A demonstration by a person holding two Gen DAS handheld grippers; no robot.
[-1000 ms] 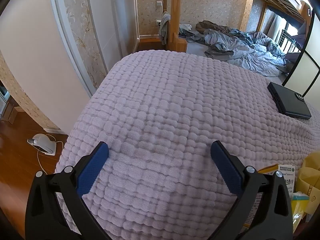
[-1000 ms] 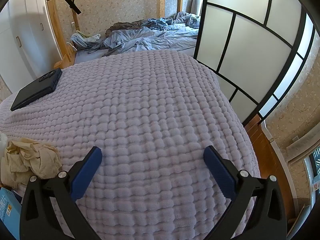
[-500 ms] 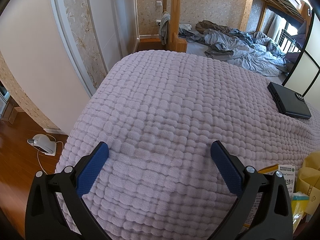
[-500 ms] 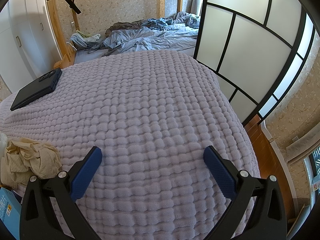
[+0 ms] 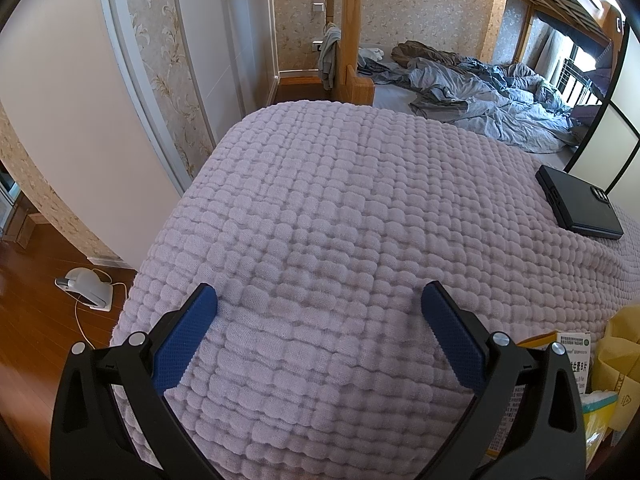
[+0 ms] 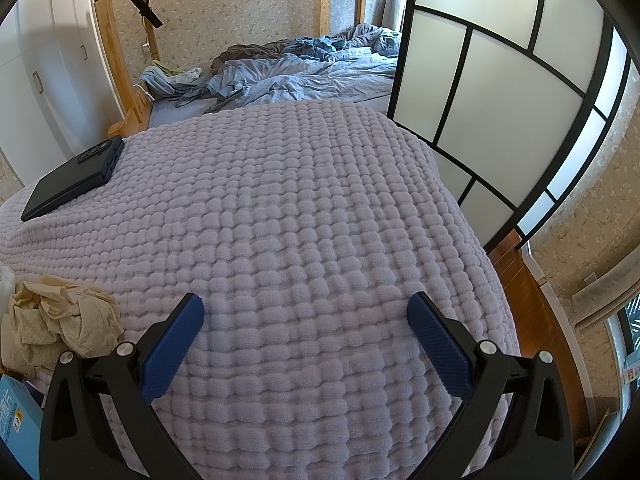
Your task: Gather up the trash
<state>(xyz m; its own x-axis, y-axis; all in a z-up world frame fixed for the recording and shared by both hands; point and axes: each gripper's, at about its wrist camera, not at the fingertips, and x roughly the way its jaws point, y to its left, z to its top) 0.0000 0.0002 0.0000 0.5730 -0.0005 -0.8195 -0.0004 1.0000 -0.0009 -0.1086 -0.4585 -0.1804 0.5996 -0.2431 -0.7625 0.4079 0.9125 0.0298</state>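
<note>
Phone (image 6: 74, 178) on blanket (image 6: 300, 220); crumpled paper (image 6: 60, 328), perhaps tissue, nearer.

Lilac quilted blanket (image 5: 340, 208) fills the centre of both views. Bunk bed (image 5: 350, 20) with wooden posts at top of the frame, rumpled blue bedding (image 6: 304, 68) on its lower bunk. Floral wallpaper (image 5: 160, 52), white wardrobe doors (image 6: 44, 64) at upper left. Black-framed frosted screen (image 6: 480, 80) at right in the right view. Wood floor (image 5: 36, 320) lower left, daylight from a window (image 6: 628, 340) at far right.
</note>
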